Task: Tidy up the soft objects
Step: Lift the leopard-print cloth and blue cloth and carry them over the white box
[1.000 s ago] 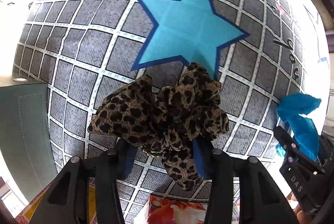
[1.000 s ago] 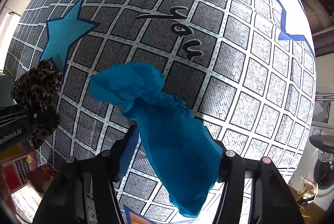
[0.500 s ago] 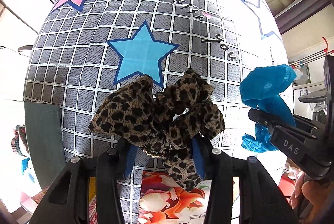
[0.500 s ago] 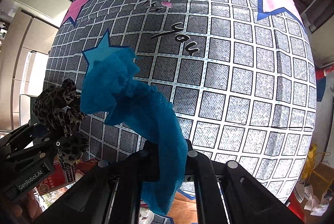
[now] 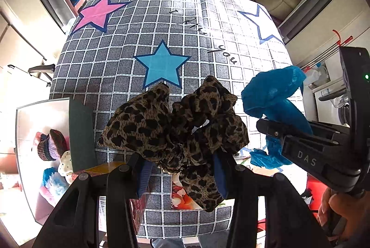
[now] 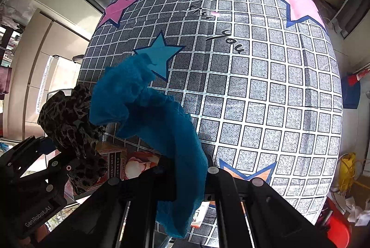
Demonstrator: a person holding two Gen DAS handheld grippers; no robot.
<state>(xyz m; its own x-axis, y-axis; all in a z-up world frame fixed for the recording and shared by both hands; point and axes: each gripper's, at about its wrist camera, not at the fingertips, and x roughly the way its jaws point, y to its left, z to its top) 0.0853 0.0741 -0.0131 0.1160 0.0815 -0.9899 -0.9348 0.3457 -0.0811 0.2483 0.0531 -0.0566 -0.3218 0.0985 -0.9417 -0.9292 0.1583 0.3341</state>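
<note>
My left gripper [image 5: 180, 175] is shut on a leopard-print scrunchie [image 5: 175, 125] and holds it high above the bed. The scrunchie also shows at the left of the right wrist view [image 6: 71, 125]. My right gripper [image 6: 185, 169] is shut on a blue soft cloth [image 6: 152, 123], which hangs over the fingers. In the left wrist view the blue cloth [image 5: 275, 95] and the right gripper [image 5: 307, 146] are at the right, beside the scrunchie.
A grey checked bedsheet [image 5: 120, 63] with pink, blue and white stars lies below. A clear bin [image 5: 27, 151] with several soft items stands at the left under a dark green lid [image 5: 81, 132]. Red printed boxes [image 6: 120, 160] lie at the bed's near edge.
Both grippers have risen well above the bed with their items still held. The whole bed and the bin at the left have come into view.
</note>
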